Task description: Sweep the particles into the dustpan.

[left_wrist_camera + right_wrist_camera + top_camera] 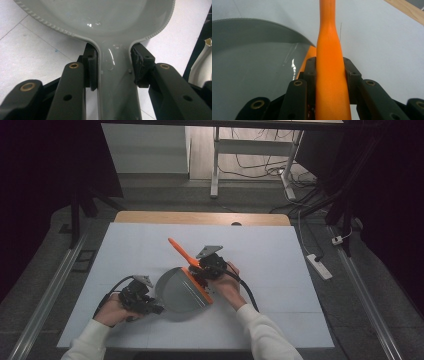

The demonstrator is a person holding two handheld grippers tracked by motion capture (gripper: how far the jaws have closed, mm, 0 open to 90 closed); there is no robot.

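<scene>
Dustpan (177, 292): grey, wide scoop with a ribbed rim and glossy inside, narrowing to a grey handle (113, 82); orange strip along its straight front lip. Sits near the front edge of the table, roughly mid-width, handle toward the front-left corner.
Contents: scoop looks bare in the left gripper view, only light glints on the plastic.
Brush: orange handle (181, 251), slim at the far tip and thickening toward the grip, slants up and away toward the back-left of the table; its lower end meets the dustpan's orange lip. Bristles hidden, cannot tell.
Left gripper (113, 67): jaws clamped on the dustpan handle just behind the scoop, pads pressing both sides. In the high view it lies (142, 295) just left of the pan.
Right gripper (329, 75): jaws closed tight on the thick part of the orange handle; in the high view (210, 265) it is at the pan's right edge.
Table (280, 270): white sheet over a wooden top, wood strip showing at the back edge.
Room: dim, dark grey floor; white desk frame (216, 160) and loose cables behind the table; power strip (320, 266) on the floor off the right edge.
</scene>
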